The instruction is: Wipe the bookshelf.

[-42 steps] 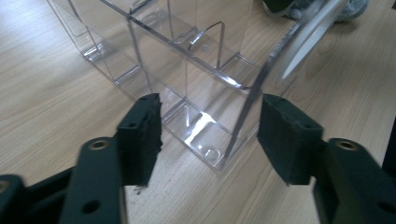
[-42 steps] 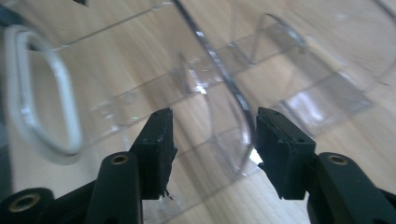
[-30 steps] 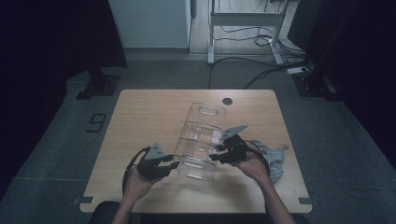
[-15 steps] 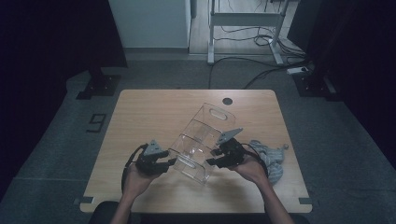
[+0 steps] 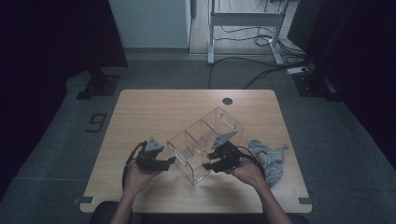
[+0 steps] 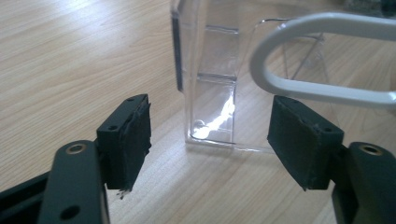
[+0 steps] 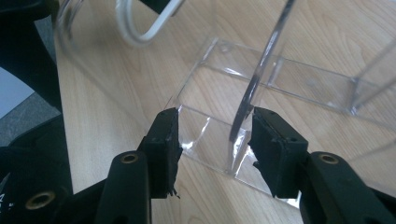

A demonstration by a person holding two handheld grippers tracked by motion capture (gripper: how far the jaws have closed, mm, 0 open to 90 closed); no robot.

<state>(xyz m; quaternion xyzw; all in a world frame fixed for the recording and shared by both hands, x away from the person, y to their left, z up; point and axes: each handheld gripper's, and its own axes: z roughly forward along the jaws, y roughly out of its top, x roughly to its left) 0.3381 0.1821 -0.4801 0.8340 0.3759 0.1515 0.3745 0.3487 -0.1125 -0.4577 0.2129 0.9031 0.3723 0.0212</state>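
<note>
A clear plastic organizer box (image 5: 205, 144) with several compartments lies diagonally on the wooden table (image 5: 154, 112). At its near left end my left gripper (image 5: 169, 161) is open; its jaws have just been opening. In the left gripper view the pads (image 6: 133, 135) stand apart from the box's end wall (image 6: 215, 102), beside its white-edged handle slot (image 6: 322, 56). On the near right side my right gripper (image 5: 210, 165) is shut on a corner of the box. A clear wall (image 7: 254, 93) rests against one pad in the right gripper view, between the jaws of my right gripper (image 7: 212, 140).
A crumpled grey cloth (image 5: 268, 161) lies on the table right of the box, behind my right hand. A small dark round hole (image 5: 227, 101) sits near the table's far edge. Cables and a desk frame stand on the floor beyond.
The box has turned from nearly straight to diagonal, its far end swinging right. The left gripper's jaws have spread and stand off the box.
</note>
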